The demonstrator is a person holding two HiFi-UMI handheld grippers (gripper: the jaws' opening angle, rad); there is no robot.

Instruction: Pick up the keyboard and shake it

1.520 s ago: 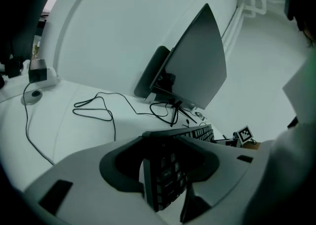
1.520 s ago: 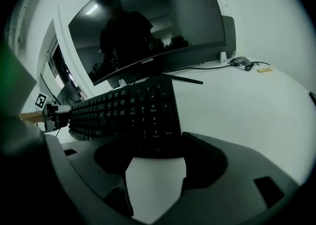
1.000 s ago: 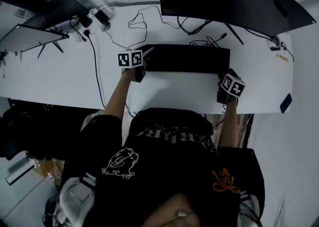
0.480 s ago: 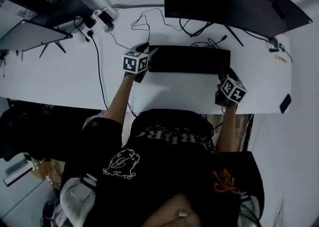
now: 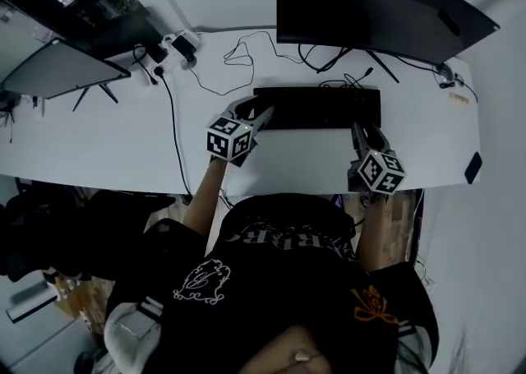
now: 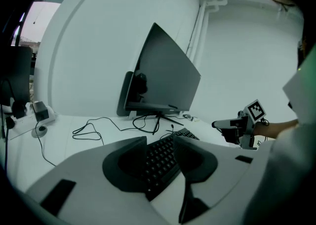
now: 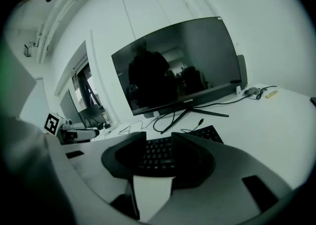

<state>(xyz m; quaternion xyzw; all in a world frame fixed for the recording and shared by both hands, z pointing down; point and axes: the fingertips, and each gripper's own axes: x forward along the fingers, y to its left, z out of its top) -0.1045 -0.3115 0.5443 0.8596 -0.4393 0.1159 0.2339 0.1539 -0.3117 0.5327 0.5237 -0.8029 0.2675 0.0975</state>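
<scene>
Just behind keyboard [image 5: 320, 108]: monitor [image 5: 370, 2]; loose cables [image 5: 246, 45]

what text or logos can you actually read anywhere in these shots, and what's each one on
"coo...": brand mark on the monitor lower bezel; only the start reads, the rest is too small.
Pale lettering across the person's shirt: upside down and creased, not readable.
Key legends on the keyboard: too small to read.
Yellow label on the desk: too small to read.
</scene>
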